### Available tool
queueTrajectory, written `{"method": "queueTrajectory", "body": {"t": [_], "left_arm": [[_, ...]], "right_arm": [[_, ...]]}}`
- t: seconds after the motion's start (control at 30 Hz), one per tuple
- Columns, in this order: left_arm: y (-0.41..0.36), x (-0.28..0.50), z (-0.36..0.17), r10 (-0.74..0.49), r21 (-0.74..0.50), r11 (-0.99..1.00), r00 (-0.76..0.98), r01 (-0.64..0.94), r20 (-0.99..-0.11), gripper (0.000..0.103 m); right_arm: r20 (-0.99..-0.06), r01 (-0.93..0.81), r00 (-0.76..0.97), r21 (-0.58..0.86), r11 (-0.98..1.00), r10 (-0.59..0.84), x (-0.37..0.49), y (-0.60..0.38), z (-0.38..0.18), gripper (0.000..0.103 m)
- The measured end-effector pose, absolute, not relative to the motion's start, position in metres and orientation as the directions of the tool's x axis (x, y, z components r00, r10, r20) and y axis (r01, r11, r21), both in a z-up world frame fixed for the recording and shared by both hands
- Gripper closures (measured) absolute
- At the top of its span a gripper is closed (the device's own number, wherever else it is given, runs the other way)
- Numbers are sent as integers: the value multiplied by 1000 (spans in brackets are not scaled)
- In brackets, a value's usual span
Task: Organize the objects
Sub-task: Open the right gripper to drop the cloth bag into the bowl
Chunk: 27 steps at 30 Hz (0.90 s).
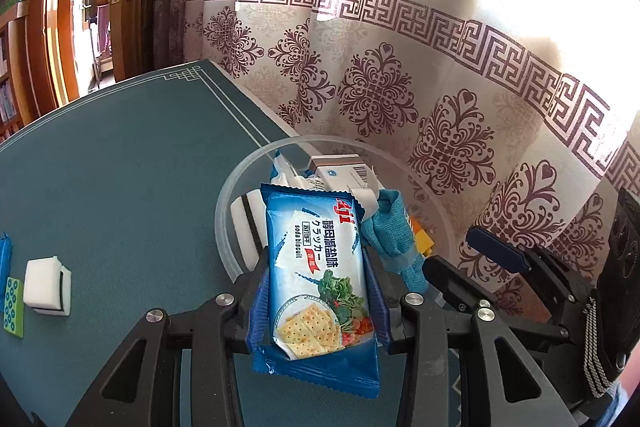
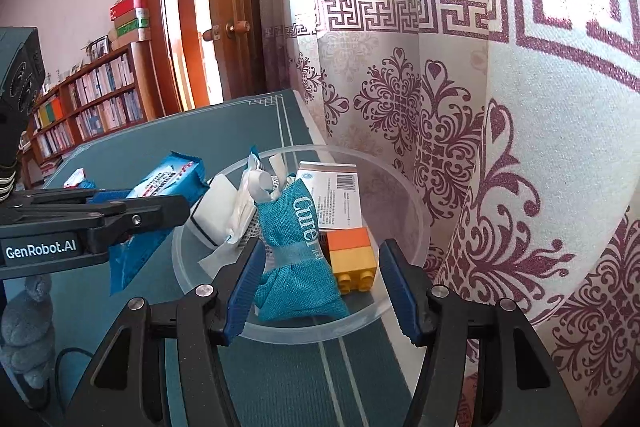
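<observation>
My left gripper (image 1: 316,253) is shut on a blue soda biscuit packet (image 1: 320,275), which it holds by its sides just above the near rim of a clear bowl (image 1: 224,211). The right wrist view shows the same packet (image 2: 164,187) at the bowl's left edge. My right gripper (image 2: 325,247) is open over the near side of the bowl (image 2: 404,187). A teal cloth pouch (image 2: 296,267) lies between its jaws, and the right pad is clear of it. Also in the bowl are an orange and yellow brick (image 2: 352,255), a white barcoded box (image 2: 336,195) and a white sponge (image 2: 214,211).
The bowl sits on a green table mat (image 1: 120,167) beside a patterned curtain (image 1: 440,107). A second white sponge (image 1: 46,285) and a green studded plate (image 1: 12,307) lie at the mat's left. A grey figurine (image 2: 28,327) stands at the near left, and a small packet (image 2: 78,181) lies further back.
</observation>
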<state>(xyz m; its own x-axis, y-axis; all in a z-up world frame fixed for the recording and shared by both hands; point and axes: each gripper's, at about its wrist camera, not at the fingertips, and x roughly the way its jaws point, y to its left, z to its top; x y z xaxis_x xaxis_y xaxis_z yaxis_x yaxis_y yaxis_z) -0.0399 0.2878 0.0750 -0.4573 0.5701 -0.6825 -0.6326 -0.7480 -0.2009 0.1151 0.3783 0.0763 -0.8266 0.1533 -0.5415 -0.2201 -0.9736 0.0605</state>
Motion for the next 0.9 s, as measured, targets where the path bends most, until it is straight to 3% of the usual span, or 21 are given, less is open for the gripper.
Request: {"method": "queueTrajectory", "body": {"t": [0.2, 0.27, 0.33, 0.47, 0.7, 0.9], "left_arm": [[300, -42, 66, 609, -216, -704, -420, -676, -673, 58], [301, -43, 62, 616, -213, -700, -425, -682, -663, 54], [298, -46, 60, 612, -203, -710, -449, -675, -650, 40], [287, -52, 59, 606, -222, -730, -462, -647, -648, 36], [257, -42, 67, 583, -214, -766, -515, -606, -628, 18], [248, -25, 47, 535, -205, -785, -473, -584, -700, 17]], "right_arm": [[-554, -217, -820, 67, -974, 144, 113, 379, 73, 42], [-557, -219, -817, 68, -973, 145, 112, 380, 72, 42], [-559, -220, -817, 68, -973, 145, 112, 380, 71, 42], [-559, -218, -816, 66, -974, 145, 112, 379, 71, 42], [-560, -218, -816, 66, -974, 144, 111, 379, 70, 42], [-558, -213, -818, 68, -975, 140, 114, 377, 72, 42]]}}
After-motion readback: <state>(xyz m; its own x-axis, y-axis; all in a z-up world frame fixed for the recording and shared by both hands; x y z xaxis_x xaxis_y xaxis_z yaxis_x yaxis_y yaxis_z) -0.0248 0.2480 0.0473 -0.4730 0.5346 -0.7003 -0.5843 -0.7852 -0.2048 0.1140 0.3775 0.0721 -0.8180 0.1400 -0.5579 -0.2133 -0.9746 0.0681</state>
